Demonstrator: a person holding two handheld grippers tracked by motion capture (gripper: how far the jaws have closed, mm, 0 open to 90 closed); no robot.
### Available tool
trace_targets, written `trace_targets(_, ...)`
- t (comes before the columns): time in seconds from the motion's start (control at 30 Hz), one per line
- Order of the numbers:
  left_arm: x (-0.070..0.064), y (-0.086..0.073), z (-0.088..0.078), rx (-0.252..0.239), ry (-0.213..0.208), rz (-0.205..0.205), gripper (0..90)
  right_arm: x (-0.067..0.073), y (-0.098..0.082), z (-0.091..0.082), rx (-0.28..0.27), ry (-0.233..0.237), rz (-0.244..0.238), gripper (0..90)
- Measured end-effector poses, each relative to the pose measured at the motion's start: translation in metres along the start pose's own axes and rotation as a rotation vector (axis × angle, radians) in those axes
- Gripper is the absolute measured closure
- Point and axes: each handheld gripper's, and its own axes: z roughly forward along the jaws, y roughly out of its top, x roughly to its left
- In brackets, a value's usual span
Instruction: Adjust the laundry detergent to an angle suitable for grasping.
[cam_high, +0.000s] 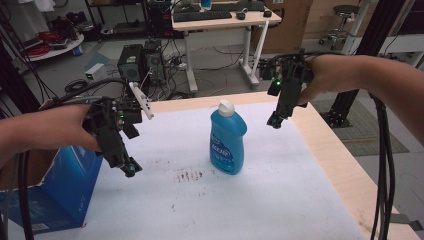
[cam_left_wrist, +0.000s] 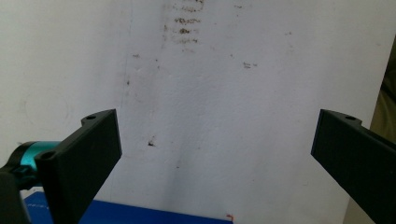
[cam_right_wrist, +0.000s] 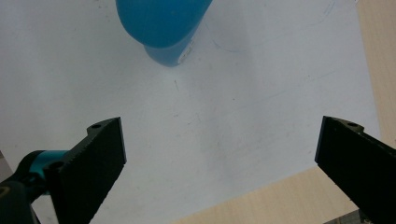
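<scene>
The blue bottle (cam_high: 228, 140) stands upright near the middle of the white-covered surface (cam_high: 280, 200), its long axis vertical and its white cap (cam_high: 226, 107) on top. The right gripper (cam_high: 275, 121) hangs just to the bottle's right, level with its cap, and looks the nearer of the two. The left gripper (cam_high: 130, 168) hovers farther off on the bottle's left, above a blue box (cam_high: 62, 192) at the surface's edge. Both pairs of jaws stand wide apart and empty. In the right gripper view the bottle (cam_right_wrist: 163, 28) lies ahead of the jaws. Its body is smooth, glossy plastic with a pale label; dark smudges (cam_high: 189, 175) mark the covering just left of it.
</scene>
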Motion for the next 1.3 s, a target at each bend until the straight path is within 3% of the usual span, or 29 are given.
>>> trace_targets(0.47, -0.002, -0.001, -0.005, -0.02, 0.028, -0.004, 1.7, 0.004, -0.004, -0.003, -0.021, -0.013, 0.013, 0.9)
trace_targets(0.97, -0.006, -0.01, 0.0, -0.038, 0.029, -0.021, 1.7, 0.015, -0.019, -0.002, -0.064, -0.036, 0.131, 1.0)
trace_targets(1.3, -0.009, -0.012, -0.002, -0.047, 0.037, -0.03, 1.6, 0.021, -0.026, 0.001, -0.092, -0.027, 0.174, 0.9)
